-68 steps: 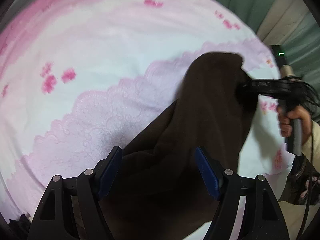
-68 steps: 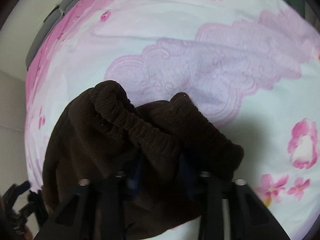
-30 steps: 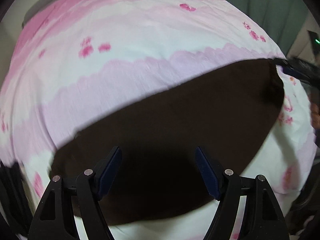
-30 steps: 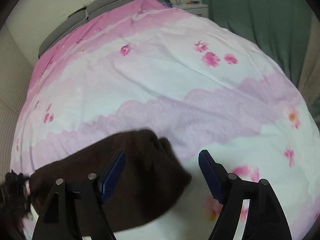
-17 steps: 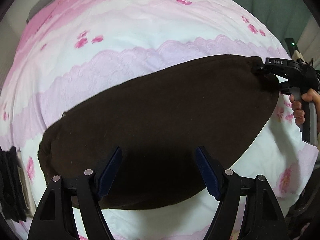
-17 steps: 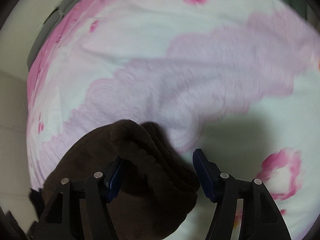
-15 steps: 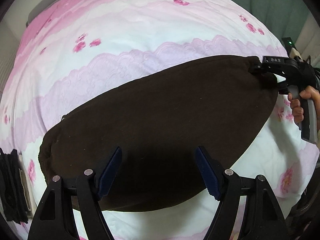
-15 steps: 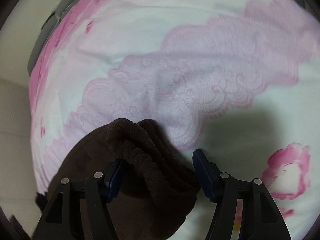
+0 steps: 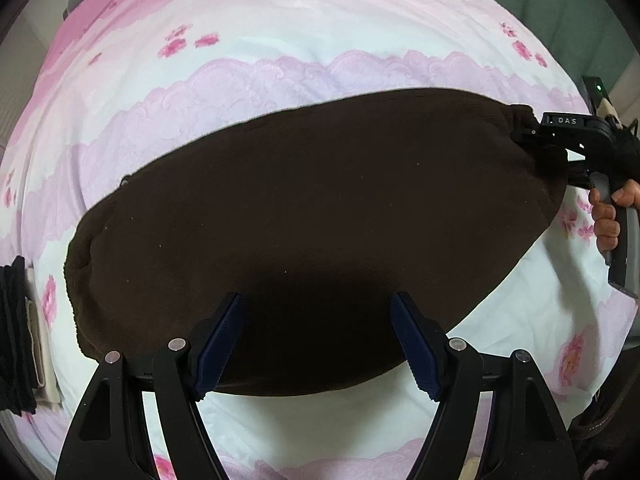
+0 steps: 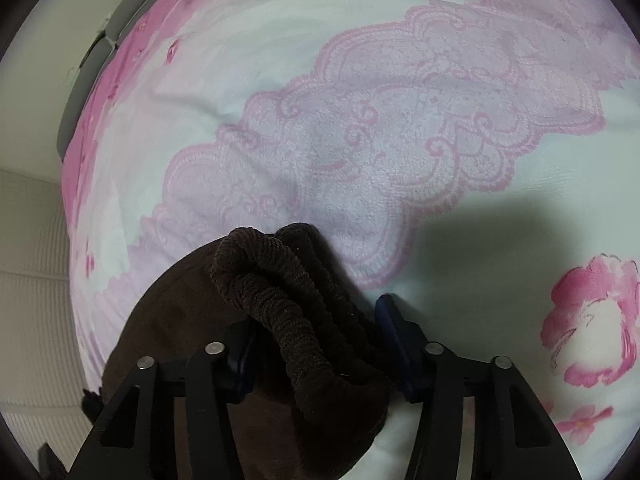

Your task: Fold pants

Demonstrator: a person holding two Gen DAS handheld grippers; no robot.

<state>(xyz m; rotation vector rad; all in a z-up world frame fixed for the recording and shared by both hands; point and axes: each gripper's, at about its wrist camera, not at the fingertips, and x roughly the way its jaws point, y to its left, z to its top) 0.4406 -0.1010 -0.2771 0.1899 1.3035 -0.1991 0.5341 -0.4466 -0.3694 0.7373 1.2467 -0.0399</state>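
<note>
Dark brown pants (image 9: 312, 216) lie flat across the pink and white bedspread, folded lengthwise, waistband end at the right. My left gripper (image 9: 320, 344) is open and empty above the pants' near edge. My right gripper (image 10: 316, 344) has its jaws around the bunched elastic waistband (image 10: 280, 300), with the fabric filling the gap between the blue pads. In the left wrist view the right gripper (image 9: 520, 136) sits at the pants' far right end, held by a hand (image 9: 608, 216).
The bedspread (image 9: 280, 40) has lilac lace bands and pink flowers. A dark and beige folded stack (image 9: 20, 336) lies at the left edge. A grey headboard (image 10: 80, 92) and a green curtain (image 9: 568, 0) border the bed.
The pants went from hanging bunched to spread flat on the bed. My right gripper opened, came back to the waistband and has closed in around it. My left gripper stayed open.
</note>
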